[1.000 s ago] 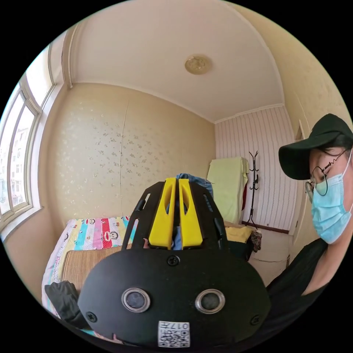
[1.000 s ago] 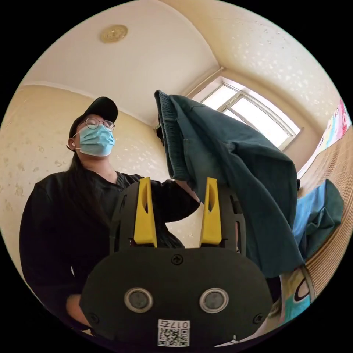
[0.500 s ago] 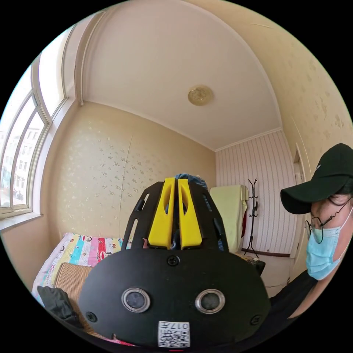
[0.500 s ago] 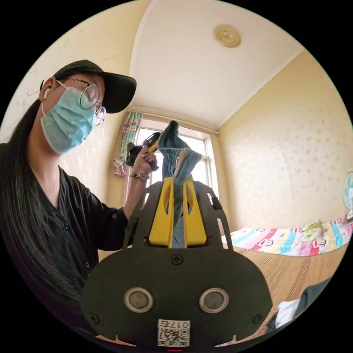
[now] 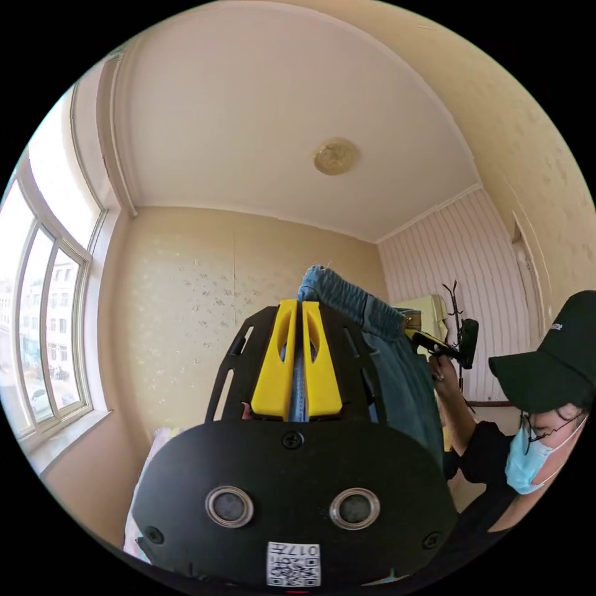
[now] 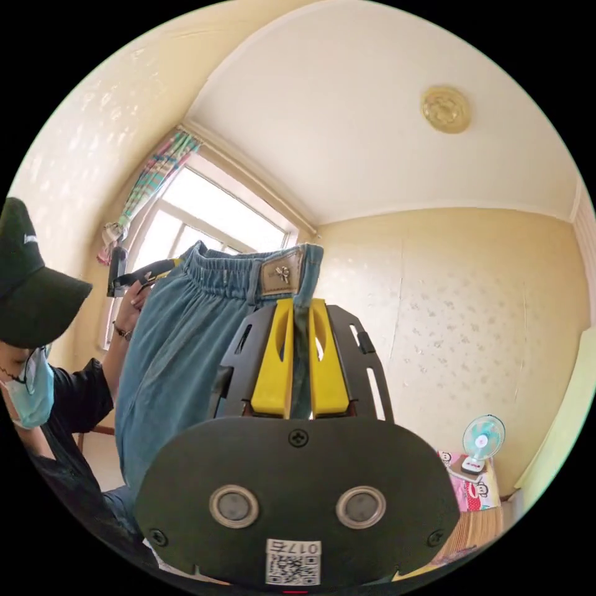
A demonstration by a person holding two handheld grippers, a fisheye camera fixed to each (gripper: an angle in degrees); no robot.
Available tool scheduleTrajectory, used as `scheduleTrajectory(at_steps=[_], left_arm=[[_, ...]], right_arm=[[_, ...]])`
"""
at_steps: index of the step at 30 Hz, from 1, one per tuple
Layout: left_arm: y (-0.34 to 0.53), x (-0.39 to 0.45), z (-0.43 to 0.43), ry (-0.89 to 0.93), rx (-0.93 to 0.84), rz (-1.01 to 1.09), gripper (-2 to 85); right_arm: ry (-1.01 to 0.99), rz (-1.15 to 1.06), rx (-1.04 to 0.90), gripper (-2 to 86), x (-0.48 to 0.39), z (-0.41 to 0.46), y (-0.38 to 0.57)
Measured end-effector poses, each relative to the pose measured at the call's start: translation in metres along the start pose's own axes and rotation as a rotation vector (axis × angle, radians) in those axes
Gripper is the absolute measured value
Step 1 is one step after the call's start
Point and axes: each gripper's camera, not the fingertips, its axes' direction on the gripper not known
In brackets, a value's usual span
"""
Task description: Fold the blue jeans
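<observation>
Both grippers pinching the blue jeans [image 6: 186,335] by the elastic waistband, held aloft mid-frame: left gripper [image 5: 297,347] clamped on one end, right gripper [image 6: 300,354] clamped beside the leather patch [image 6: 280,274]. Best kept level and taut, legs hanging straight.

No legible text or numbers anywhere.

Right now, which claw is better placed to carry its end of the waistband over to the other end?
Probably the right claw: it is shut on the blue jeans right under the leather patch. The left claw holds the other end, so either could do it.
</observation>
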Motion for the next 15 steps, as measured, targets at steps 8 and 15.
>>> scheduleTrajectory(at_steps=[8, 15], left_arm=[[0.142, -0.215, 0.357, -0.176, -0.548, -0.312, 1.1], [0.307, -0.312, 0.522, -0.244, -0.865, -0.341, 5.4]], right_arm=[[0.366, 0.102, -0.502, 4.9, 0.113, 0.339, 0.130], [0.531, 0.310, -0.825, 8.4, 0.206, 0.493, 0.271]])
